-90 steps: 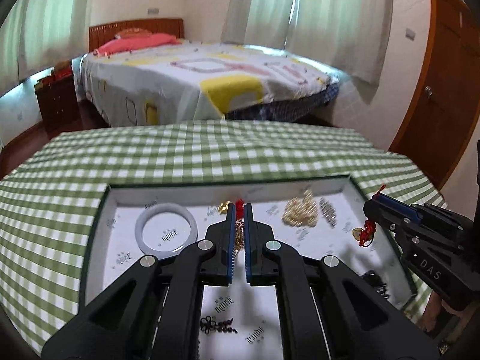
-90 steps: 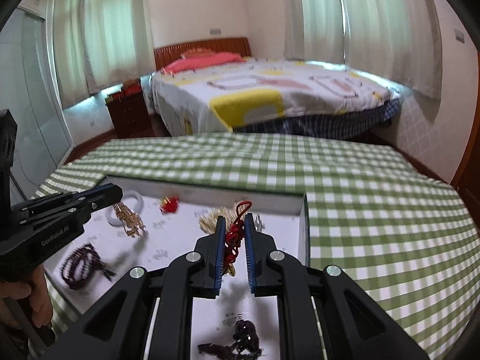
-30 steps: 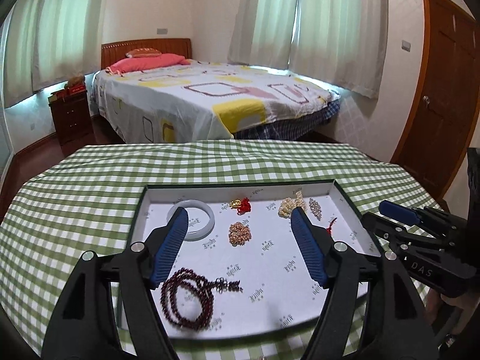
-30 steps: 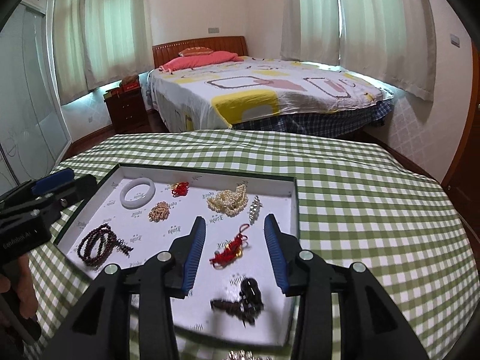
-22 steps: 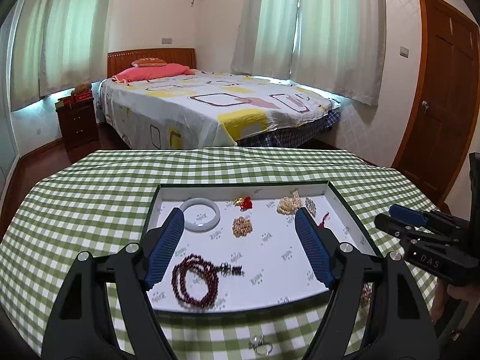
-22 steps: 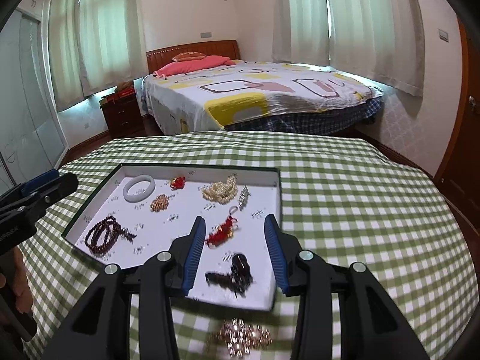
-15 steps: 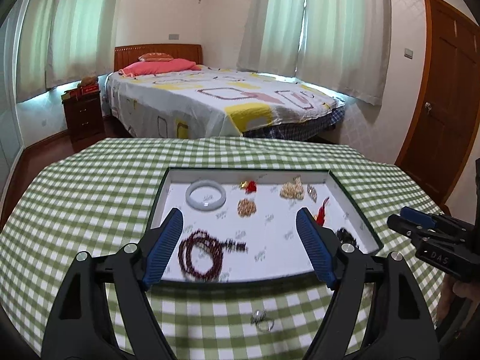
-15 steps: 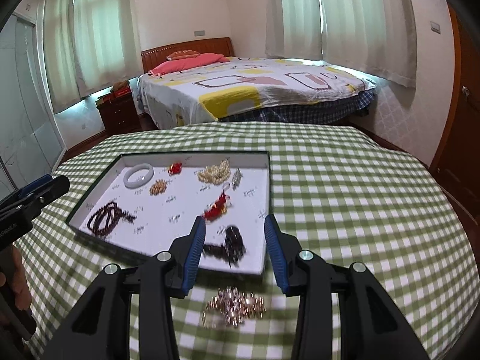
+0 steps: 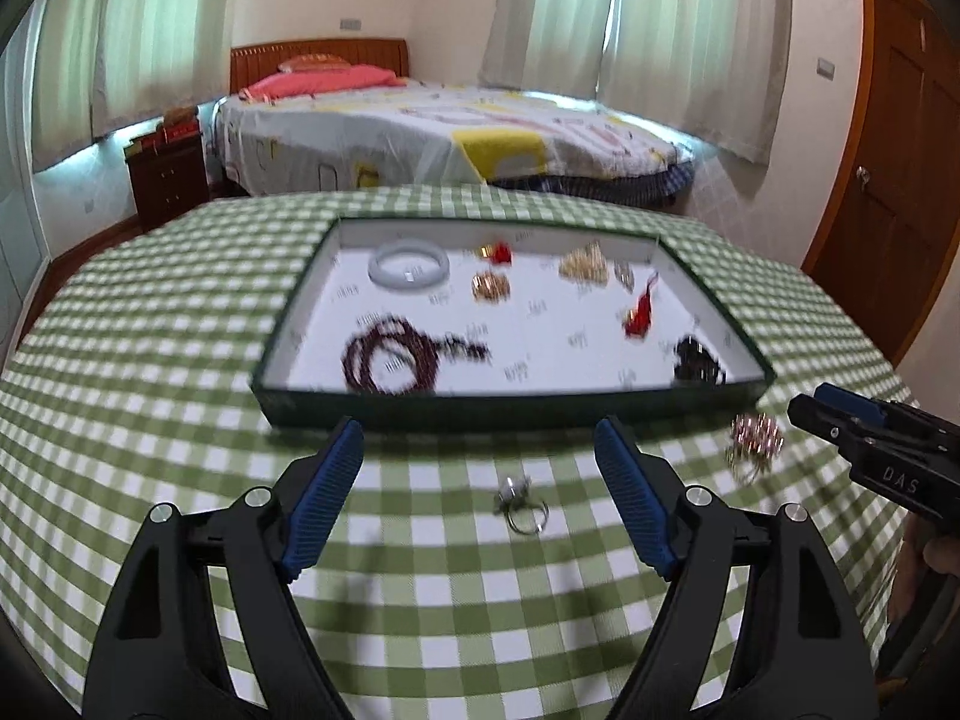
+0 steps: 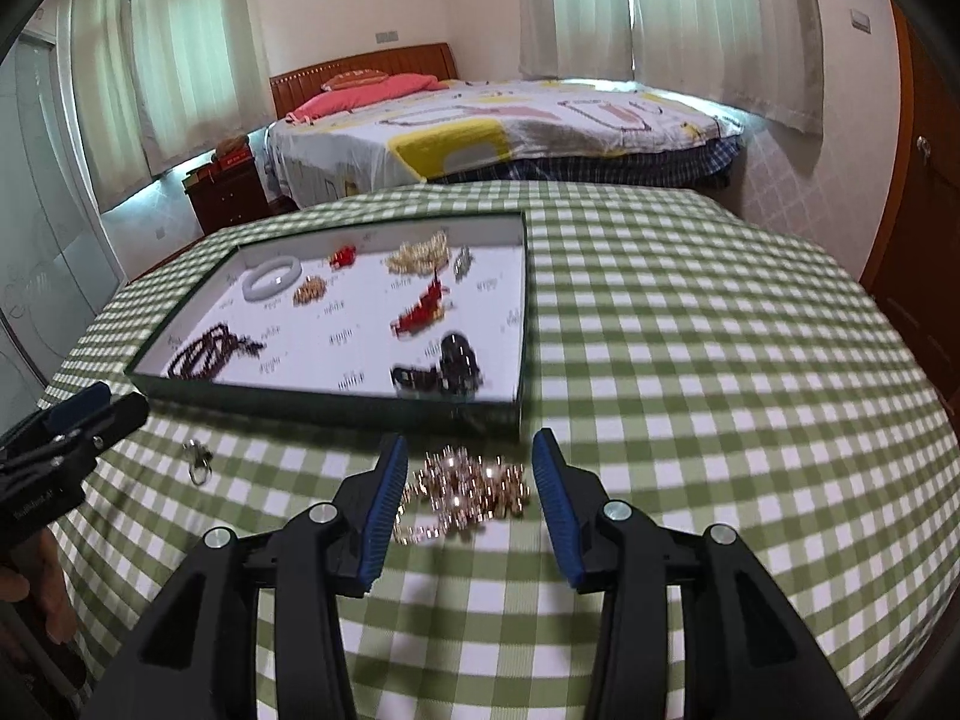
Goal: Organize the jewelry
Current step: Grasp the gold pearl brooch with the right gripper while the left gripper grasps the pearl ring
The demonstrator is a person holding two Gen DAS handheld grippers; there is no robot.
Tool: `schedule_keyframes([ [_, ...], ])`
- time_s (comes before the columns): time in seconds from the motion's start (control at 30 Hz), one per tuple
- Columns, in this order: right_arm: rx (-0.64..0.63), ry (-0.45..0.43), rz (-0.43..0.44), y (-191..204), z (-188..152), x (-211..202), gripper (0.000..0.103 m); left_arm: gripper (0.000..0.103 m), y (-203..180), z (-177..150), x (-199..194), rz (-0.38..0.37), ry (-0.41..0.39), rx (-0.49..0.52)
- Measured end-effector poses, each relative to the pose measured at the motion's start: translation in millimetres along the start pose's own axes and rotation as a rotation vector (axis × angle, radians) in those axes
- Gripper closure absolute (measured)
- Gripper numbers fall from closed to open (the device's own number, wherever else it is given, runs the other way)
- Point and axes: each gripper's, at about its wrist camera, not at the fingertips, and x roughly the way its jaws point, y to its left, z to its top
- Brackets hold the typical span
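Two pieces lie on the checked cloth point(image 10: 690, 360) outside the tray point(image 10: 519, 324), near its front wall: a gold chain point(image 10: 465, 489) and a silver ring point(image 9: 521, 507). The right gripper point(image 10: 471, 495) hangs low over the cloth with its jaws wide and empty; the chain lies heaped between its blue pads point(image 10: 555, 495), touching neither so far as can be told. The left gripper point(image 9: 480, 495) is likewise wide and empty; the ring sits between its pads point(image 9: 324, 495), slightly right of centre and apart from both.

Handling, as judged: the chain looks light, limp and loose-linked; it will drape and trail rather than lift as one body, and a strand at the edge may slip free; the densest part of the heap is the place to pinch, jaws closing across the bulk and low to the cloth. The ring looks small, hard and smooth; it may skate or flip under closing pads; the band is the likely hold, taken across its width, with the setting, which seems to point toward the tray, left clear. The soft cloth could bunch under low pads.

Already in the tray: a pale bangle point(image 9: 408, 264), a dark bead string point(image 9: 390, 360), two red knots point(image 9: 639, 315) point(image 9: 501, 252), a small gold piece point(image 9: 490, 286), a pale gold cluster point(image 9: 583, 264) and a black item point(image 9: 696, 360) in the near right corner; motion blur hides finer detail.
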Motion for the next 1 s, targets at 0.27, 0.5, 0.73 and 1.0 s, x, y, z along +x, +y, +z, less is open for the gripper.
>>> schedule_keyframes([
  [0.27,0.018,0.034,0.002,-5,-10,12,0.059,0.033,-9,-6,32,-0.014,0.085,0.003],
  [0.5,0.021,0.057,0.004,-4,-10,23,0.059,0.044,-6,-8,50,-0.016,0.150,-0.013],
  [0.73,0.017,0.077,-0.001,0,-10,33,0.055,0.072,-5,-9,48,-0.021,0.151,0.001],
  [1.0,0.006,0.091,-0.009,4,-8,42,0.051,0.090,2,-11,44,-0.040,0.147,-0.010],
])
